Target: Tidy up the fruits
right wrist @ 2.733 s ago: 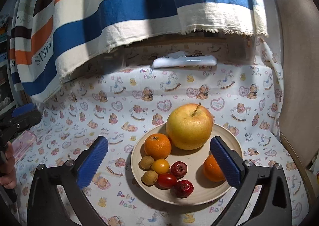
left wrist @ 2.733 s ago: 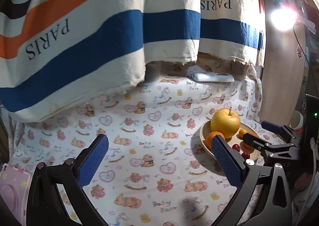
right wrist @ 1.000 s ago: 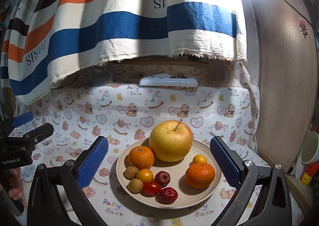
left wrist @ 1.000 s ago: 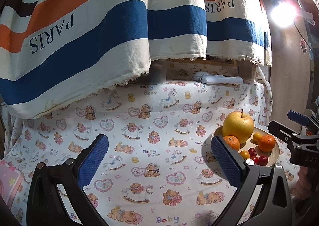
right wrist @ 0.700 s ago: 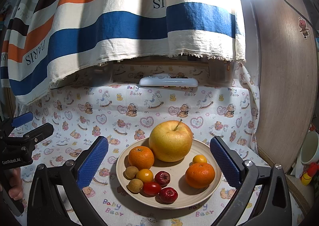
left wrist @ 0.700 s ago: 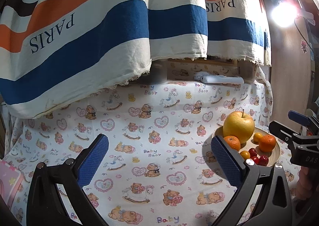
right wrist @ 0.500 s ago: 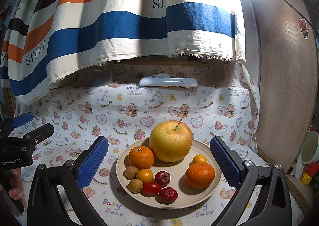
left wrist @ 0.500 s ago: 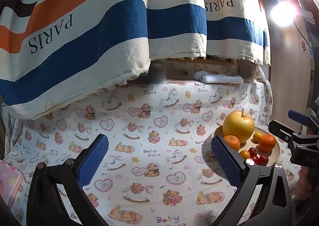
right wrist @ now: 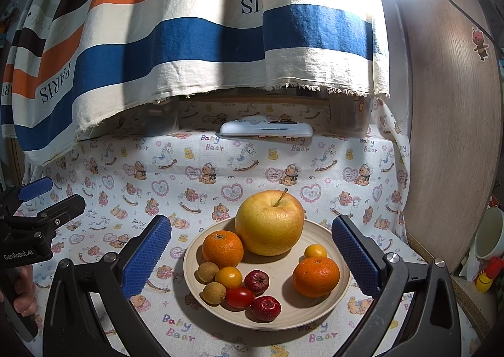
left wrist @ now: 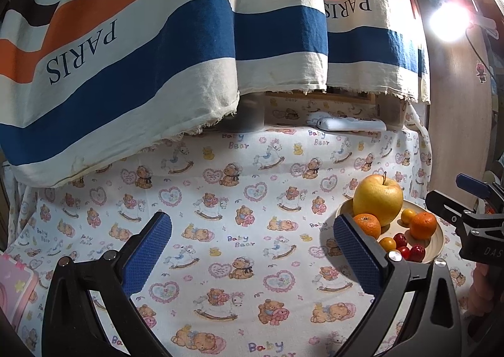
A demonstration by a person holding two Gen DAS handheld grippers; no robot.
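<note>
Both tongs, left tongs [left wrist: 252, 256] and right tongs [right wrist: 252, 254], gape wide and empty; the right frames the fruit plate [right wrist: 318, 314].

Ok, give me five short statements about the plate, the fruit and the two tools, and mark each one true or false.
1. The yellow apple sits on the plate. True.
2. The right tool is shut on an orange. False: it is open and holds nothing; both oranges lie on the plate.
3. Two oranges are on the plate, one left of the apple and one toward the right rim. True.
4. The left tool is holding a red fruit. False: it is open, empty, over the printed cloth.
5. The white remote lies on the plate. False: it rests on the cloth at the back.
</note>
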